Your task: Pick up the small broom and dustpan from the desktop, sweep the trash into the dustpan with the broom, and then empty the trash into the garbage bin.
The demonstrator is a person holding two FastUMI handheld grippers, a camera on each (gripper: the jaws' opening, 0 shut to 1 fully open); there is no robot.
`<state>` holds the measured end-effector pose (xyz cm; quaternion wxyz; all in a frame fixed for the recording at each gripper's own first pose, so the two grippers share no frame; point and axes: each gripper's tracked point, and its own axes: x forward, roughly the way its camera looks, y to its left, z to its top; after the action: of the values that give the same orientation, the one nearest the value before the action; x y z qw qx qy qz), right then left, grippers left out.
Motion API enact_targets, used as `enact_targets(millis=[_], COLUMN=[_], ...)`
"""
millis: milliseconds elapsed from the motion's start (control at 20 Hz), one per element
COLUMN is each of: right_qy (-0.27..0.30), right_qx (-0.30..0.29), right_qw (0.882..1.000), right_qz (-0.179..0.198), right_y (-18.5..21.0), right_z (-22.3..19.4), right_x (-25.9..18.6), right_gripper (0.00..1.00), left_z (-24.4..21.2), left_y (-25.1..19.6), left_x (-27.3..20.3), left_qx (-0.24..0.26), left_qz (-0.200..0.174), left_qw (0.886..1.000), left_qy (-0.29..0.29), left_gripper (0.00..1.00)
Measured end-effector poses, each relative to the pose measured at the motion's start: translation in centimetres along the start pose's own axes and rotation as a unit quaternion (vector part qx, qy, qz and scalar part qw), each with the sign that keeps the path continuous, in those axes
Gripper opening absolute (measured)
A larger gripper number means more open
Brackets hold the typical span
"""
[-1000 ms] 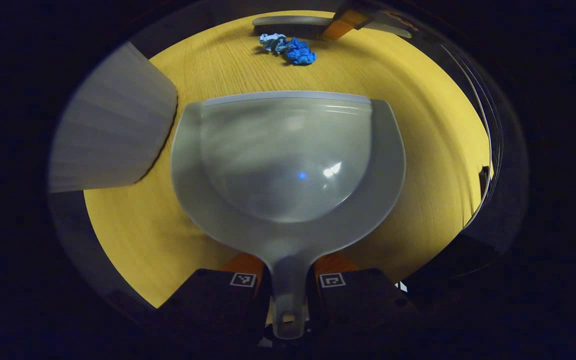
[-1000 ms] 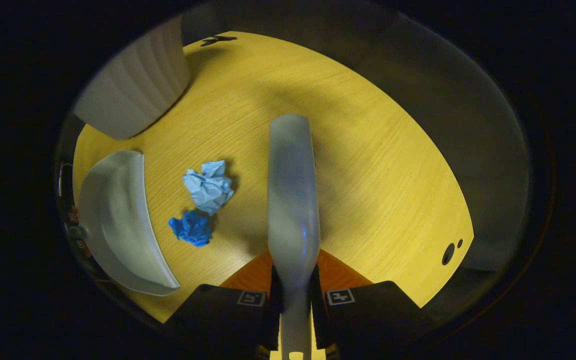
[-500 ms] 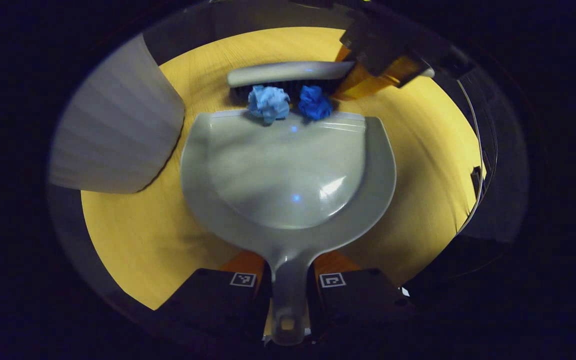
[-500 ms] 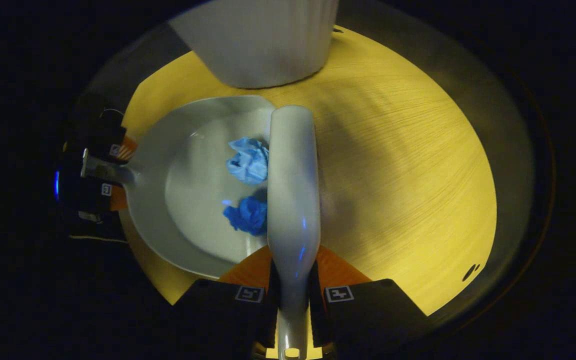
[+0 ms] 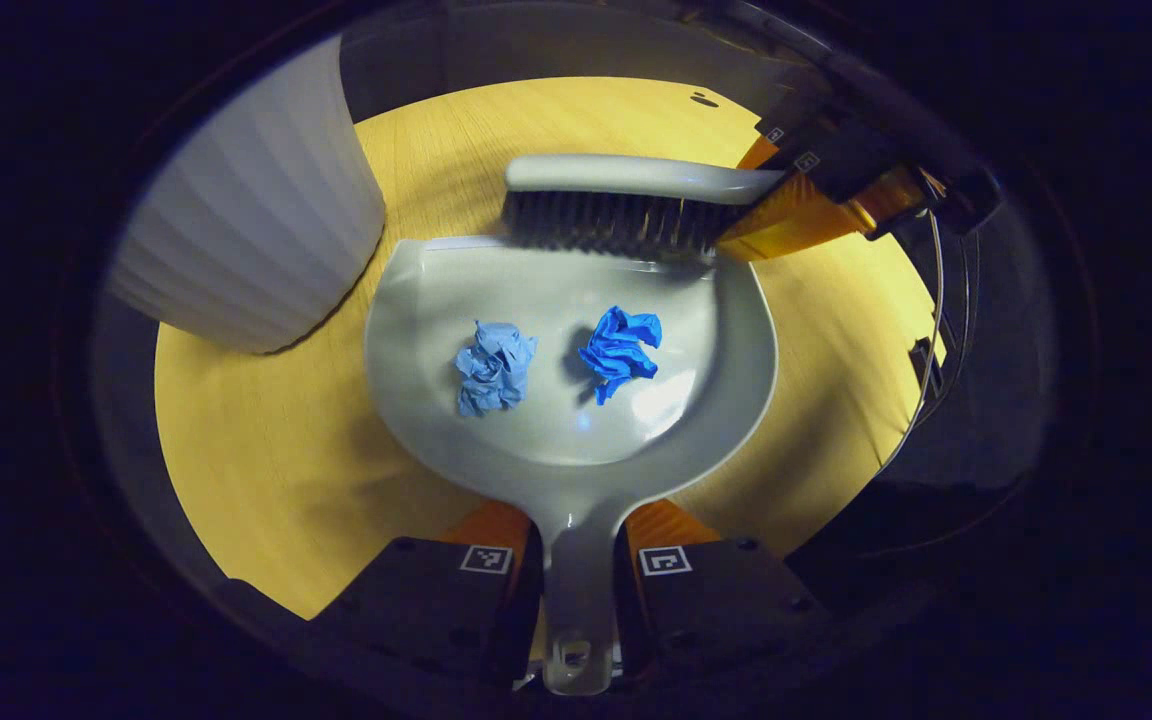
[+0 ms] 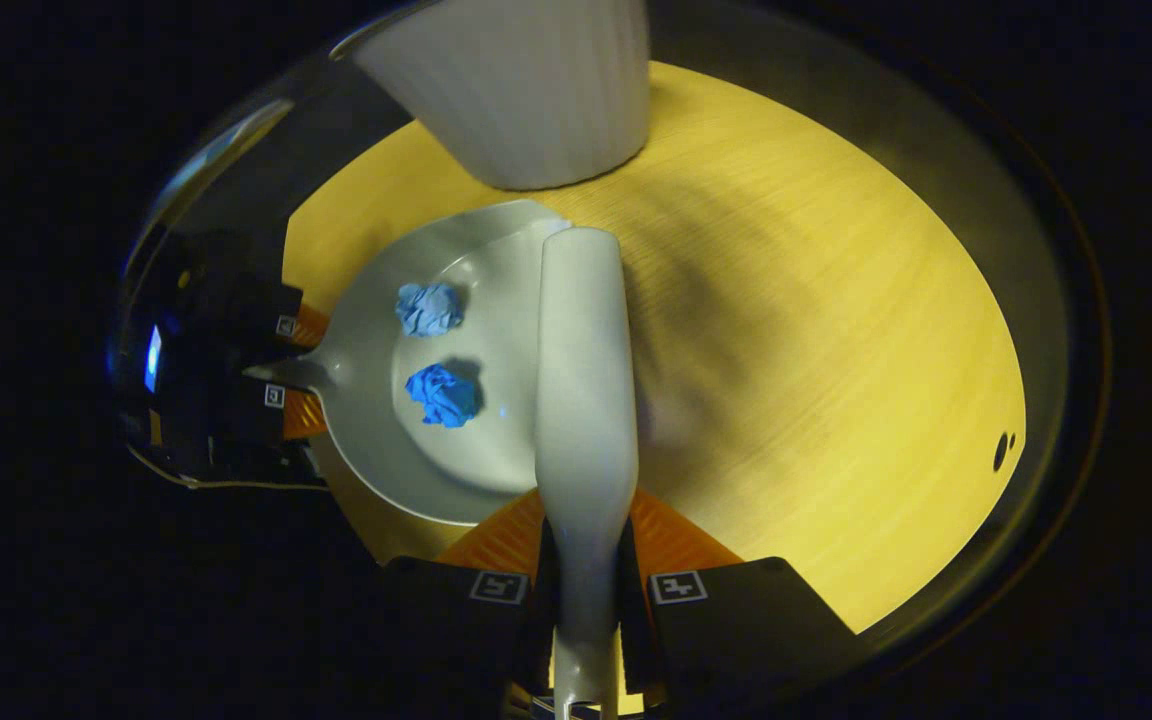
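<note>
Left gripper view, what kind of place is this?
Probably a staged desk-cleaning setup: a yellow wood-grain desktop, a white ribbed garbage bin, and a grey plastic dustpan with a grey hand broom.

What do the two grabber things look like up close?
Each has two blocky fingers with a small square black-and-white marker on top. The left gripper and right gripper both show orange parts behind the fingers. In the right gripper view, a thin cable trails under the left one, and a blue light glows.
</note>
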<state>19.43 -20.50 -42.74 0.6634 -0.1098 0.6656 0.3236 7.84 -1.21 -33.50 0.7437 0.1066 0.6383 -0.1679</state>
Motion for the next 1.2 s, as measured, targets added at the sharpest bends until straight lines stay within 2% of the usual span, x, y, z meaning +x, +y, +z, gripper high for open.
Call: enact_targets(millis=[200,350,400,550,750,950,1050,1100,1200], right_qy=[-0.031,-0.048,-0.055,-0.073,-0.100,-0.125,-0.138,-0.147,-0.170], right_qx=[0.045,0.079,0.092,0.123,0.170,0.202,0.203,0.205,0.212], right_qw=[0.998,0.995,0.994,0.989,0.980,0.971,0.969,0.967,0.962], right_qz=[-0.029,-0.031,-0.031,-0.032,-0.031,-0.017,-0.022,-0.021,-0.019], right_y=[-5.7,-10.4,-11.6,-14.2,-14.9,-15.0,-14.9,-14.8,-15.0], right_z=[-2.0,-5.0,-6.0,-7.6,-9.8,-10.5,-10.7,-10.7,-10.8], right_x=[1.1,2.4,1.4,0.7,1.0,1.6,1.1,0.8,0.0], right_gripper=[0.30,0.30,0.30,0.30,0.30,0.30,0.30,0.30,0.30], left_z=[0.3,0.8,1.0,1.5,2.2,4.2,6.4,7.7,10.0], left_y=[-0.9,-0.6,-0.6,-0.9,-0.9,0.8,3.8,5.9,9.6], left_x=[-1.7,-2.7,-3.6,-5.4,-7.1,-8.9,-9.9,-10.2,-10.9], left_qx=[0.016,0.021,0.023,0.050,0.020,0.007,-0.009,-0.025,-0.049], left_qz=[-0.011,-0.021,-0.024,-0.023,-0.046,0.011,0.048,0.075,0.146], left_qw=[0.999,0.997,0.996,0.994,0.992,0.990,0.988,0.986,0.972], left_qy=[-0.044,-0.075,-0.082,-0.096,-0.119,-0.137,-0.143,-0.149,-0.175], left_gripper=[0.30,0.30,0.30,0.30,0.30,0.29,0.29,0.30,0.30])
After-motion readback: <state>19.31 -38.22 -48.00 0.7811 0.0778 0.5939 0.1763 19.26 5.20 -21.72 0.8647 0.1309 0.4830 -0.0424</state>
